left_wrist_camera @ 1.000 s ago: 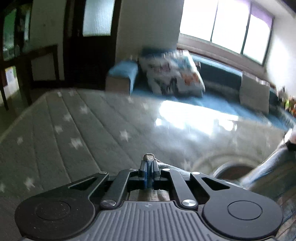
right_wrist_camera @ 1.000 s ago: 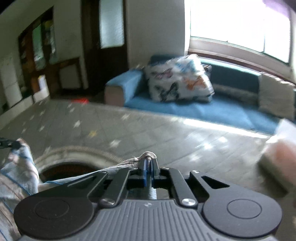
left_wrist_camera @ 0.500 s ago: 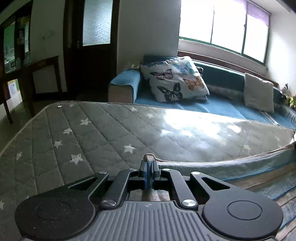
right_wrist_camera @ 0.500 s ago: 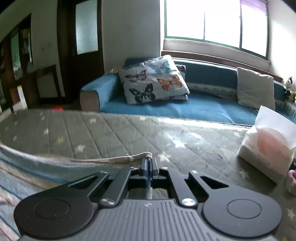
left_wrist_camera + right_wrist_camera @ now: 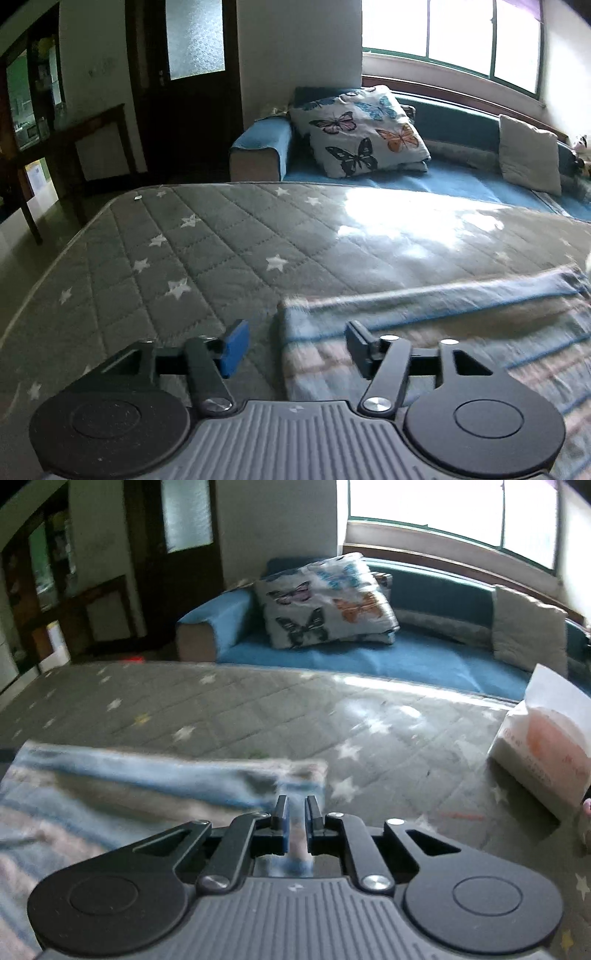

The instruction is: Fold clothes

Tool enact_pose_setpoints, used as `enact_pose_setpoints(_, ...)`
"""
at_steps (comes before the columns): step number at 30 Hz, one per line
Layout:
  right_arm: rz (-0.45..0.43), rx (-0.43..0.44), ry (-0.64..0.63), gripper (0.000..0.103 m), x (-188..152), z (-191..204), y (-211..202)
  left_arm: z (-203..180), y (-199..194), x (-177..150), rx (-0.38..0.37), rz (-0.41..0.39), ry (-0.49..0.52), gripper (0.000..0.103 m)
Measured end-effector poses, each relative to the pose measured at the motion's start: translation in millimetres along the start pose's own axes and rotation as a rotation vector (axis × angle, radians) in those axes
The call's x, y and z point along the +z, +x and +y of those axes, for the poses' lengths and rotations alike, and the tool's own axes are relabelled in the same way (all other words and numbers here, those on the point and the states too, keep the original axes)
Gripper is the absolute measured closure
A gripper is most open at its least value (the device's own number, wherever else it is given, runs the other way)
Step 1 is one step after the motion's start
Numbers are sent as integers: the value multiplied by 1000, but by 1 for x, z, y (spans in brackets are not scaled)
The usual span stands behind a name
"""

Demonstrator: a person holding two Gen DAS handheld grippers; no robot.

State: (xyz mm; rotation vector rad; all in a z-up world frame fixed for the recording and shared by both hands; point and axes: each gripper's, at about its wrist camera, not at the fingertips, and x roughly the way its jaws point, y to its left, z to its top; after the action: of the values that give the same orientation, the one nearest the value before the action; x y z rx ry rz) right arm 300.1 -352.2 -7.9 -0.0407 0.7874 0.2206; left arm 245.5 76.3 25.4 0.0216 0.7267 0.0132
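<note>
The striped cloth (image 5: 461,332) lies flat on the mattress (image 5: 221,240), its long axis running sideways. The left claw (image 5: 295,347) is opening over its left corner, pads clear. The right claw (image 5: 295,821) is opening, cloth between its pads.

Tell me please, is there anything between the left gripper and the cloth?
Nothing visible. The left gripper, its jaws opening, hangs right over the corner of the striped cloth lying on the mattress; the pads do not press on it.

One striped garment (image 5: 461,332), one mattress (image 5: 221,240), one sofa (image 5: 443,177), two cushions (image 5: 358,129), one tissue pack (image 5: 543,738), two grippers (image 5: 295,347).
</note>
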Motion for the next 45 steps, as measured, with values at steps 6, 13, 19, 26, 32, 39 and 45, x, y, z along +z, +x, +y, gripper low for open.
enact_pose_setpoints(6, 49, 65, -67, 77, -35, 26, -29, -9, -38, -35, -19, 25, 45, 24)
enact_pose_setpoints(13, 73, 109, -95, 68, -82, 43, -65, -10, -86, -83, -9, 6, 86, 15)
enact_pose_setpoints(19, 49, 104, -122, 57, -125, 55, -98, -8, -121, -122, 2, -24, 115, 8)
enact_pose_setpoints(26, 15, 162, -176, 49, -166, 80, -137, -13, -147, -160, 14, -46, 143, 5)
enact_pose_setpoints(32, -12, 236, -265, 37, -200, 105, -167, -30, -173, -180, 10, -118, 209, 2)
enact_pose_setpoints(39, -34, 250, -361, 34, -227, 121, -193, -60, -194, -202, -32, -183, 340, 0)
enact_pose_setpoints(45, -87, 281, -332, 34, -209, 122, -205, -66, -193, -219, -30, -157, 380, 0)
